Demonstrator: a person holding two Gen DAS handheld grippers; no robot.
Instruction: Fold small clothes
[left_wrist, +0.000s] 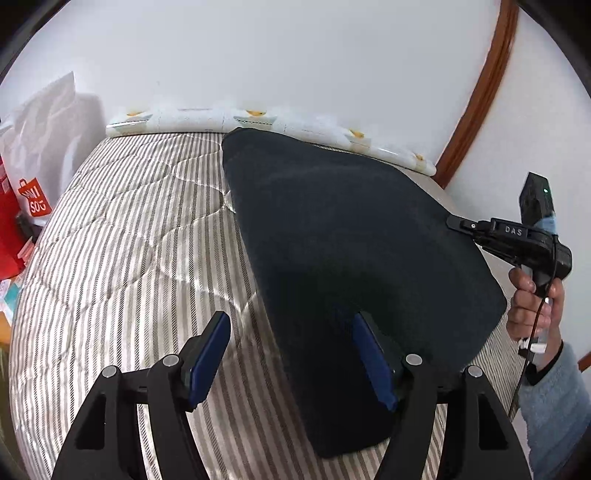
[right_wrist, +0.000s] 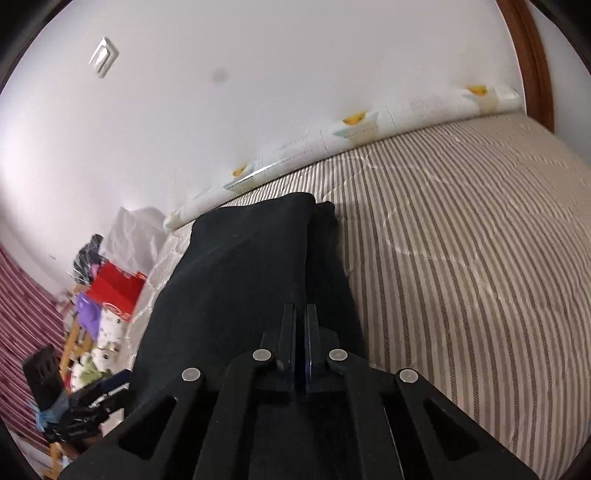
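Left wrist: dark soft garment (left_wrist: 351, 229), striped quilted bedcover (left_wrist: 129, 240), right gripper (left_wrist: 452, 221) pinching edge

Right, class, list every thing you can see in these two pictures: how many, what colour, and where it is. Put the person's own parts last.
Garment: one, dark navy, spread on the bed.
Bed cover: one, brown and white stripes, under the garment.
Bolster: one, white with yellow motifs, along the wall at the bed's far edge.
Wall: white, behind the bed.
Wooden frame: one, brown, right of the bed.
Red bag: one, red with white letters, left of the bed.
Wall vent: one, white, high on the wall.
Left claw: one, black with blue pads, open, one finger on the garment's near edge.
Right claw: one, black, shut on the garment's edge.
Hand: one, grey sleeve, holding the right claw.
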